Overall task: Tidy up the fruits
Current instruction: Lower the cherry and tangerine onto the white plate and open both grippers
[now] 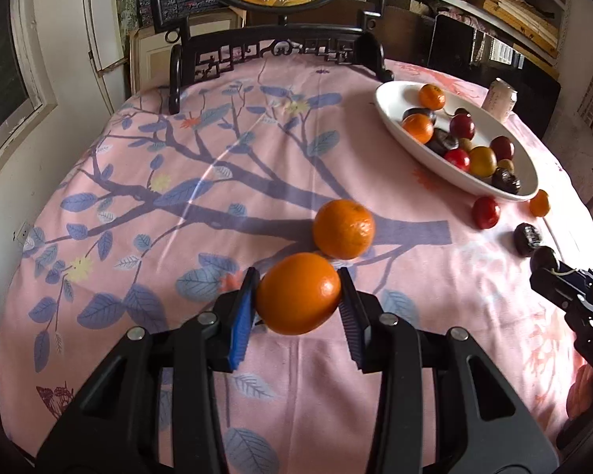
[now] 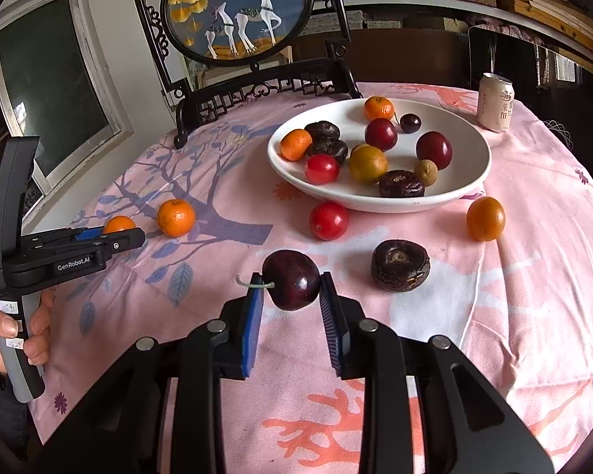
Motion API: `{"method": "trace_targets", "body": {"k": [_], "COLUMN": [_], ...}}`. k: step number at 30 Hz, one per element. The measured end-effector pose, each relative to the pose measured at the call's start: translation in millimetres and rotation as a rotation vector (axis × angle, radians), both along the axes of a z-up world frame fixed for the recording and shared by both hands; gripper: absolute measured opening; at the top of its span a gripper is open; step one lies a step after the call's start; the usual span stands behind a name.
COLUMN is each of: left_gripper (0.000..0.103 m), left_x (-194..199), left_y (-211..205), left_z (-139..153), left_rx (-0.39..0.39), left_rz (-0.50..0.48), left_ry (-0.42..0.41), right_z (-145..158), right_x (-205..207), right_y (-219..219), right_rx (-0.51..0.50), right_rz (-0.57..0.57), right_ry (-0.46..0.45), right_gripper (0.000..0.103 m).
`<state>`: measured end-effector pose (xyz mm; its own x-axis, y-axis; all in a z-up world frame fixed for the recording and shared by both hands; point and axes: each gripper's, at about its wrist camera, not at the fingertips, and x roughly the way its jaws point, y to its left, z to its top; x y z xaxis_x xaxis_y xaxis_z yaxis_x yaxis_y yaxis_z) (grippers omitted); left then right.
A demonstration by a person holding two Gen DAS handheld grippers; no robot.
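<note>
The left hand-held gripper (image 1: 298, 294) is clamped on an orange (image 1: 297, 293) just above the desk (image 1: 146, 181). The right hand-held gripper (image 2: 290, 288) pinches a dark cherry (image 2: 291, 279), level, near the white bowl (image 2: 470, 181).

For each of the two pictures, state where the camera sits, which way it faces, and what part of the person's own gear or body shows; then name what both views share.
Left wrist: on the left gripper, facing forward across the pink tablecloth; its fingers clamp an orange; the right gripper shows at right.
Right wrist: on the right gripper, facing the white bowl; it clamps a dark cherry; the left gripper and hand show at left.
Shared: bowl, can, loose tangerine.
</note>
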<state>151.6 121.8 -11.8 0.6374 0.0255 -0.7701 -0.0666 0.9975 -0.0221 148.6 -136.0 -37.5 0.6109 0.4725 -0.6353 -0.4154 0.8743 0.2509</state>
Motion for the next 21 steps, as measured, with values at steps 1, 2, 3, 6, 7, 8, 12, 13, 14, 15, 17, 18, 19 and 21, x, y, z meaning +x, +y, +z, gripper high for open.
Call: {"method": "trace_targets", "body": {"k": [1, 2, 3, 6, 7, 8, 12, 13, 14, 15, 17, 18, 19, 21], "left_gripper": [0.04, 0.04, 0.04, 0.04, 0.04, 0.04, 0.04, 0.04, 0.04, 0.04, 0.04, 0.04, 0.04, 0.04], "left_x": [-1.1, -1.7, -1.4, 6.2, 10.7, 15.9, 44.6, 53.4, 63.2, 72.7, 91.5, 100.9, 108.6, 122.6], "left_y": [-5.0, -11.0, -17.9, -42.1, -50.4, -59.0, -92.1, -100.0, -108.1, -115.4, -126.5, -130.3, -133.0, -137.1], "left_z": [6.8, 13.8, 20.5, 38.4, 43.4, 47.3, 57.5, 56.7, 54.8, 52.4, 44.5, 39.8, 35.0, 26.1], "left_rx": [-0.004, -0.01, -0.015, -0.024, -0.028, -0.033, -0.079, -0.088, -0.098, -0.106, -0.116, -0.122, -0.124, -0.115], "left_rz": [-0.015, -0.034, -0.056, -0.123, -0.14, -0.154, -0.205, -0.211, -0.219, -0.228, -0.23, -0.226, -0.22, -0.21], "left_ry": [-0.014, -0.026, -0.039, -0.077, -0.087, -0.095, -0.118, -0.11, -0.104, -0.098, -0.074, -0.059, -0.047, -0.028], "right_z": [3.8, 8.1, 13.2, 29.0, 34.8, 39.9, 52.1, 52.6, 51.4, 49.4, 42.8, 38.5, 33.9, 25.4], "right_x": [-0.3, -1.0, -1.5, -0.7, 0.0, 2.0, 22.4, 29.6, 37.3, 45.0, 61.5, 69.9, 77.0, 90.4], "right_y": [-2.6, -5.2, -8.2, -13.8, -16.0, -17.9, -28.5, -31.0, -33.4, -34.8, -36.0, -35.5, -34.5, -31.8], "right_rx": [0.012, 0.024, 0.036, 0.049, 0.041, 0.026, -0.023, -0.031, -0.035, -0.038, -0.051, -0.06, -0.068, -0.083], "right_rz": [-0.004, -0.009, -0.014, -0.013, -0.013, -0.014, -0.041, -0.05, -0.057, -0.064, -0.074, -0.077, -0.075, -0.066], "right_ry": [-0.005, -0.014, -0.024, -0.062, -0.084, -0.105, -0.154, -0.16, -0.158, -0.153, -0.137, -0.128, -0.119, -0.101], "right_gripper": [0.029, 0.029, 0.029, 0.029, 0.029, 0.029, 0.029, 0.029, 0.029, 0.029, 0.029, 0.029, 0.029, 0.029]}}
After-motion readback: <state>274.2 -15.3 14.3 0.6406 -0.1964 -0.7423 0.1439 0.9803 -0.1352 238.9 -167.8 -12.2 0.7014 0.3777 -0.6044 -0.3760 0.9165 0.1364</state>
